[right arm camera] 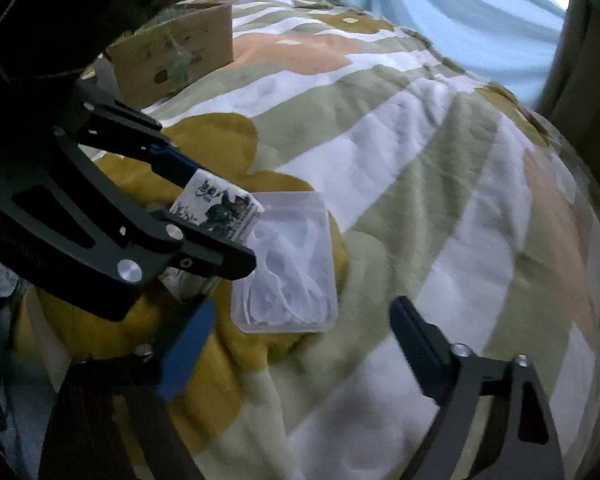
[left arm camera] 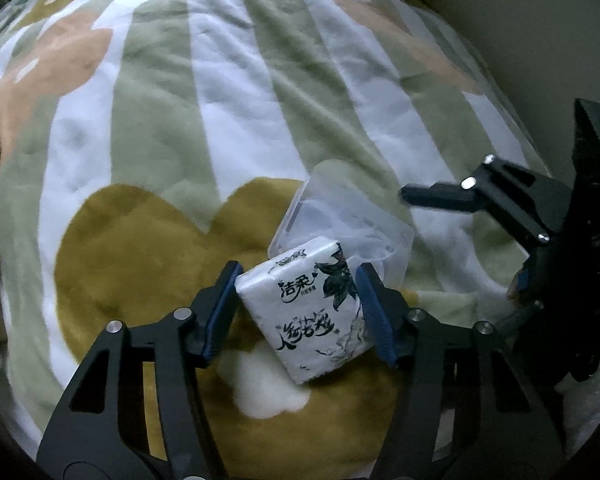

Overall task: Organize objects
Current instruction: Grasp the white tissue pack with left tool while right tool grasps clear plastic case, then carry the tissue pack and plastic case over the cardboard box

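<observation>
A white tissue pack point(left arm camera: 304, 308) with black ink-style print lies on a mustard patch of the blanket. My left gripper point(left arm camera: 300, 312) holds it, with a blue pad pressed on each long side. Just behind the pack lies a clear plastic case point(left arm camera: 352, 220), flat, with pale contents. In the right wrist view the left gripper point(right arm camera: 220, 216) reaches in from the left with the tissue pack point(right arm camera: 216, 204) between its fingers. The clear case point(right arm camera: 288, 264) sits just ahead of my right gripper point(right arm camera: 300, 348), which is open with nothing between its pads. One of its fingers point(left arm camera: 436, 194) hovers right of the case.
The striped green, white, peach and mustard blanket point(left arm camera: 160, 120) covers a soft, uneven bed. A cardboard box point(right arm camera: 176, 56) stands at the far left of the bed. A pale blue cloth point(right arm camera: 440, 12) hangs beyond the far edge.
</observation>
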{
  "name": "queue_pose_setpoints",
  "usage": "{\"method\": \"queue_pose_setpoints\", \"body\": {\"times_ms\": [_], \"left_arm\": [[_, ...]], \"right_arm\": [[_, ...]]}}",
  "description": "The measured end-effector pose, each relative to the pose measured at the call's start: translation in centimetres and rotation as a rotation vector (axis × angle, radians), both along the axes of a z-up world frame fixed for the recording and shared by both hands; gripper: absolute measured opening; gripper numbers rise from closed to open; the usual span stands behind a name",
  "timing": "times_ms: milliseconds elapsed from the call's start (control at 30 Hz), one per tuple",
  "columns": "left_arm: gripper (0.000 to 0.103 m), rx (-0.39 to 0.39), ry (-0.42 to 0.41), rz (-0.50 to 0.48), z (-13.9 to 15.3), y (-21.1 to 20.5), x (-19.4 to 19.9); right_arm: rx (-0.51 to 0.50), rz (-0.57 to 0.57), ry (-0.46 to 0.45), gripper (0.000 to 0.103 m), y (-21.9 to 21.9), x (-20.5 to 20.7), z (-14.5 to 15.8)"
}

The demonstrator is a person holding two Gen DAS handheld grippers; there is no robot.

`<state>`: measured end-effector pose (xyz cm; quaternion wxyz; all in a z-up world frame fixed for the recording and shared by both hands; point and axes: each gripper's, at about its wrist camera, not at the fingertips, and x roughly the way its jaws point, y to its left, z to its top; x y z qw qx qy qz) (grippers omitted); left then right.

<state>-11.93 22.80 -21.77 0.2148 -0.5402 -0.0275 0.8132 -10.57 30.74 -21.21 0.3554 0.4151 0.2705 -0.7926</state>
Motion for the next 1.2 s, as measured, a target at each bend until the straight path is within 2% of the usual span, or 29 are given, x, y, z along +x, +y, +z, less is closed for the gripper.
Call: {"method": "queue_pose_setpoints", "body": {"times_ms": [67, 133, 167, 467, 833, 1033, 1200], "left_arm": [[0.053, 0.006, -0.003, 0.003, 0.0, -0.1, 0.0], [0.052, 0.003, -0.002, 0.004, 0.0, -0.2, 0.0], [0.052, 0.003, -0.002, 0.004, 0.0, -0.3, 0.0], [0.051, 0.014, 0.007, 0.014, 0.9, -1.1, 0.3], [0.051, 0.023, 0.055, 0.041, 3.7, -3.7, 1.2], [0.051, 0.031, 0.104, 0.055, 6.3, -6.0, 1.7], [0.051, 0.030, 0.159, 0.072, 8.9, -8.7, 1.8]], "right_arm": [[-0.002, 0.010, -0.021, 0.061, -0.4, -0.2, -0.4], [-0.003, 0.014, -0.046, 0.052, -0.6, -0.5, -0.7], [-0.002, 0.014, -0.058, 0.050, -0.8, -0.5, -0.9], [-0.008, -0.014, -0.040, 0.050, -0.5, -0.3, -0.3], [-0.024, -0.060, -0.031, 0.050, -0.5, 0.2, 1.4], [-0.032, -0.081, -0.008, 0.050, -1.2, 0.5, 3.5], [-0.054, -0.106, 0.028, 0.050, -2.7, 0.3, 6.4]]}}
